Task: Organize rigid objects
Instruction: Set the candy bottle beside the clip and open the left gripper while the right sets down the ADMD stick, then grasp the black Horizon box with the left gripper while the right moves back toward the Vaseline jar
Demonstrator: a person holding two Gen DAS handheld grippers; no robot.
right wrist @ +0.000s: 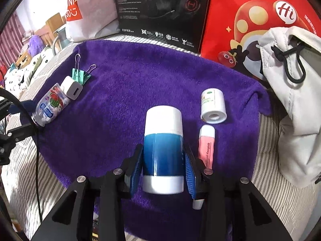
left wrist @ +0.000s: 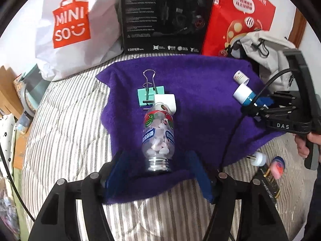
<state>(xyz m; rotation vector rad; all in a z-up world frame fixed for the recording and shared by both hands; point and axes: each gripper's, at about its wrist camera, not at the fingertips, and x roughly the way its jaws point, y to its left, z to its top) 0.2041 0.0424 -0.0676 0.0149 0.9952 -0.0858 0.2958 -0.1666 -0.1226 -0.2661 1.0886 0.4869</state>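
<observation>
Striped bedding [left wrist: 66, 124], wooden chair [right wrist: 52, 25], red-striped curtain [right wrist: 11, 40]

A home bedroom: a bed under a grey-and-white striped quilt [left wrist: 66, 124] carries a purple towel [right wrist: 140, 76]. Behind it lean a white Miniso shopping bag [left wrist: 80, 20], a black Edifier headset box [left wrist: 166, 14] and a red gift bag [right wrist: 250, 20], with a white drawstring backpack [right wrist: 297, 100] alongside.

Candy bottle [left wrist: 158, 134] on towel [left wrist: 200, 92], charger [left wrist: 165, 101] and binder clip [left wrist: 150, 96] behind it
</observation>
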